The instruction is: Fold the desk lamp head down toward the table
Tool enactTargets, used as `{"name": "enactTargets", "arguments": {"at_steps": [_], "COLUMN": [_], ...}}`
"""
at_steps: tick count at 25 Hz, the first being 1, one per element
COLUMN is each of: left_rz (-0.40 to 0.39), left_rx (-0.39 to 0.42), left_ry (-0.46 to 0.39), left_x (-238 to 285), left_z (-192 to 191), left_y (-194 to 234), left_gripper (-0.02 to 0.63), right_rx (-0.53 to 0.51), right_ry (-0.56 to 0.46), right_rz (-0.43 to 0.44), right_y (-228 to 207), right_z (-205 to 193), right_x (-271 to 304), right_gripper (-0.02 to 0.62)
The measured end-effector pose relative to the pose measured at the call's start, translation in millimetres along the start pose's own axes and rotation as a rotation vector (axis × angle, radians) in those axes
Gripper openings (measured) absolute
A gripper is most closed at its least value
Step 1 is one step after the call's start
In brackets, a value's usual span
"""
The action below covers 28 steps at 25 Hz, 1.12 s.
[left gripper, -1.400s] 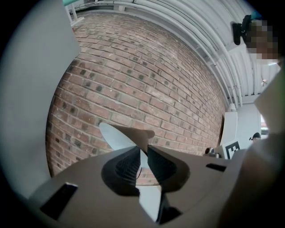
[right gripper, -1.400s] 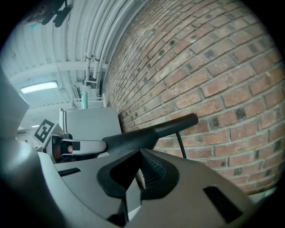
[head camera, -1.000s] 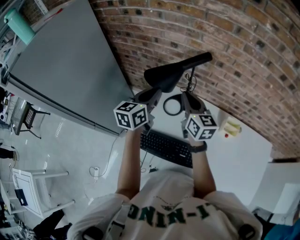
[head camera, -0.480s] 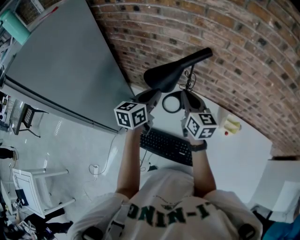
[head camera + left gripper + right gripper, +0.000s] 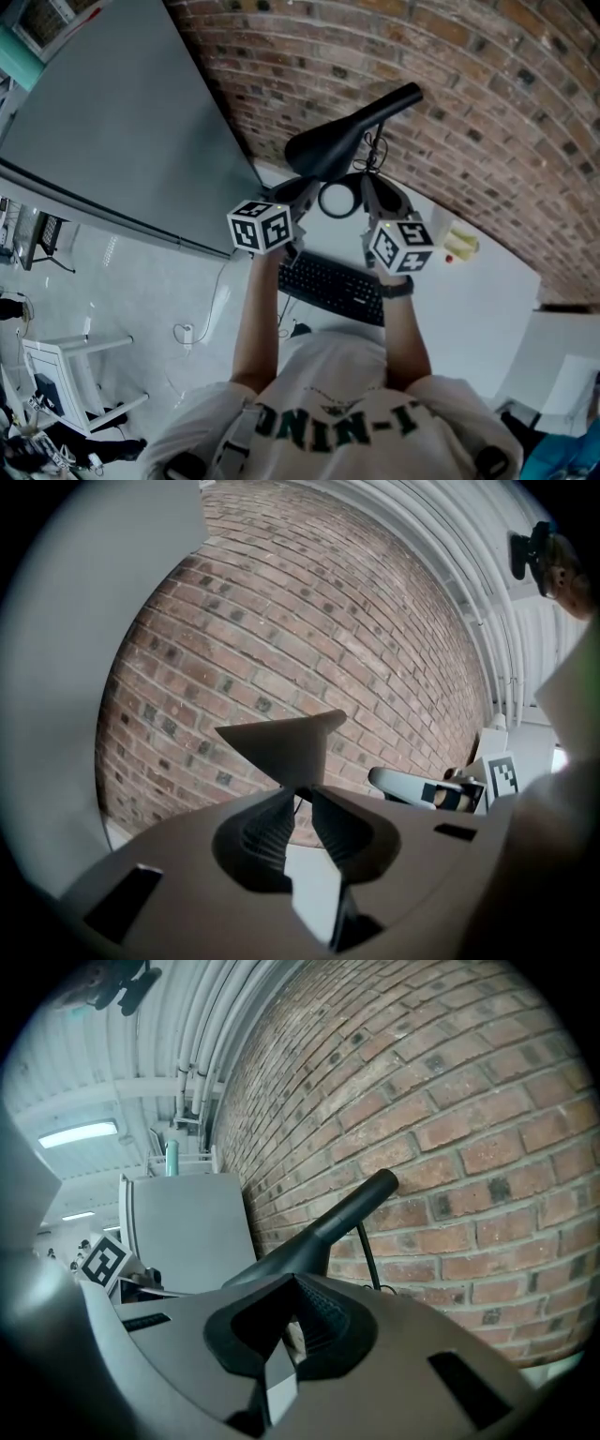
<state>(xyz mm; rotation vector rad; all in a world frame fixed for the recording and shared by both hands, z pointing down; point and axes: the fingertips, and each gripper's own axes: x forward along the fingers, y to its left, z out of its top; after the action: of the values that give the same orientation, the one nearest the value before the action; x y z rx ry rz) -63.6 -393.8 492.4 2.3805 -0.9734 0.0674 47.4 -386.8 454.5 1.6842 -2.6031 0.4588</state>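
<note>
The black desk lamp's head (image 5: 326,147) hangs over its ring base (image 5: 339,199) on the white table (image 5: 469,309), and its arm (image 5: 398,97) slopes up toward the brick wall. My left gripper (image 5: 305,190) is at the head's left rim. In the left gripper view the lamp head (image 5: 281,745) narrows down into the left gripper (image 5: 300,808), whose jaws are shut on its edge. My right gripper (image 5: 370,192) sits at the ring's right side. In the right gripper view the right gripper (image 5: 292,1330) has its jaws close together below the lamp arm (image 5: 323,1222). A pale sliver shows in the gap.
A black keyboard (image 5: 333,289) lies just behind the grippers, toward the person. A large grey panel (image 5: 122,122) stands at the left. The brick wall (image 5: 487,112) is right behind the lamp. A small yellow and white object (image 5: 459,246) rests at the right of the table.
The left gripper has sunk a little with the lamp head, which now sits closer over the ring base. The right gripper has stayed put.
</note>
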Motion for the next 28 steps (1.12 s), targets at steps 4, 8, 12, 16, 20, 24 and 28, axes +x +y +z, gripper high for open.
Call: {"name": "enactTargets", "arguments": {"at_steps": [4,8,12,16,20,24,28], "left_rz": [-0.008,-0.015,-0.028,-0.038,-0.050,-0.081,-0.091], "left_rx": [-0.019,-0.036,-0.059,-0.083,-0.107,-0.133,-0.159], "left_ry": [0.012,0.020,0.022,0.025,0.033,0.036,0.052], "left_x": [6,12,17,21,28,35,46], "left_z": [-8,-15,-21,-26,-33,-41,-51], "left_y": [1,4,6,8,11,12,14], "left_gripper": [0.055,0.055,0.055,0.055,0.055,0.055,0.055], "right_rx": [0.000,0.000,0.000,0.002,0.005,0.010,0.015], "right_ry": [0.008,0.014,0.017,0.031,0.036,0.041,0.050], "right_rz": [-0.008,-0.015,-0.015,-0.020,-0.026,-0.036,-0.042], "right_y": [-6,-10,-12,-14,-18,-23,-27], "right_z": [-3,-6,-8,-13,-16,-20,-24], "right_x": [0,1,3,4,5,5,6], "right_gripper": [0.003,0.003,0.003,0.003,0.003,0.003,0.003]}}
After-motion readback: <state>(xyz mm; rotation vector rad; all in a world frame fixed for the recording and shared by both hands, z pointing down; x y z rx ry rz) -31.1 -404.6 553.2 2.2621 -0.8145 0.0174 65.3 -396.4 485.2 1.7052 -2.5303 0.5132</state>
